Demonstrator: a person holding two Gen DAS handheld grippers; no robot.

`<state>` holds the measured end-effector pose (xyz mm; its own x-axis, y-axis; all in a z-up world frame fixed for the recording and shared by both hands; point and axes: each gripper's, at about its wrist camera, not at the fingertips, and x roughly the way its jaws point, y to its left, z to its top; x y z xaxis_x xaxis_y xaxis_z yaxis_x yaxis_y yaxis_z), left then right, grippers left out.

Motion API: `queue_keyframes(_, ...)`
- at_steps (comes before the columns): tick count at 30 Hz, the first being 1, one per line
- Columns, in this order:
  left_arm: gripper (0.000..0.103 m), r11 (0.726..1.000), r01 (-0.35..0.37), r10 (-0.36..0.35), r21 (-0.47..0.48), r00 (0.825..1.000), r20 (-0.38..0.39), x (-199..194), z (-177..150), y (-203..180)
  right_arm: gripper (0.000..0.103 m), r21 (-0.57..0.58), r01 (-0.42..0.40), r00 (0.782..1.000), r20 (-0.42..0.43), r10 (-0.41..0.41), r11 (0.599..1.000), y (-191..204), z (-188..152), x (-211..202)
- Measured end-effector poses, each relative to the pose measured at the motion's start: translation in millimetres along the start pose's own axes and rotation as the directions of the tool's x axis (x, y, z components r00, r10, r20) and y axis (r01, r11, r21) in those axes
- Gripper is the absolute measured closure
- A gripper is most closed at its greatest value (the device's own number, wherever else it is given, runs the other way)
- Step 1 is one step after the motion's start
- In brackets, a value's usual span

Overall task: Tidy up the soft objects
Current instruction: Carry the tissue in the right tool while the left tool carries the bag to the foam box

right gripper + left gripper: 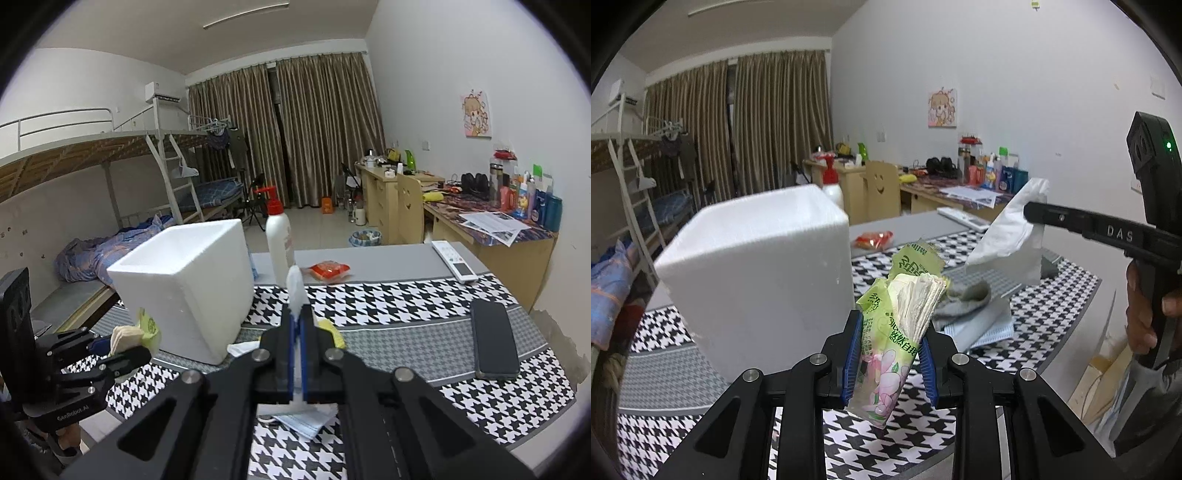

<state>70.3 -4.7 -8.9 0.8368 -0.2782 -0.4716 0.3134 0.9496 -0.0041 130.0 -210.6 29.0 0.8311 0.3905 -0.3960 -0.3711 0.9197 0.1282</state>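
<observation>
My left gripper (890, 332) is shut on a green tissue pack (905, 306) with cream tissues fanning out of its torn top, held above the houndstooth tablecloth (1052, 306). The pack hangs just right of an open white foam box (757, 280). My right gripper (297, 314) is shut on a thin white tissue (295, 284) that stands up between its blue pads. In the left wrist view the tissue (1008, 236) droops from the right gripper (1030, 213), lifted over the table. The right wrist view shows the left gripper (122, 354) with the tissue pack (129, 334) beside the foam box (188, 280).
A grey sock (964, 299) lies on a folded pale cloth (990, 328). On the table are a pump bottle (279, 240), a red snack packet (328, 271), a remote (454, 260), a dark phone (495, 343) and a blue face mask (303, 421). A cluttered desk stands at the right.
</observation>
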Motion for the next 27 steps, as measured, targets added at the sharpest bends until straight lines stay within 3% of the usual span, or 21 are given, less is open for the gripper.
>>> queue_keyframes(27,0.073,0.999,-0.05,0.048,0.012,0.992,0.117,-12.1,62.2,8.2,0.099,-0.014,-0.038,0.997,0.066,0.039,0.999,2.5,35.1,2.1)
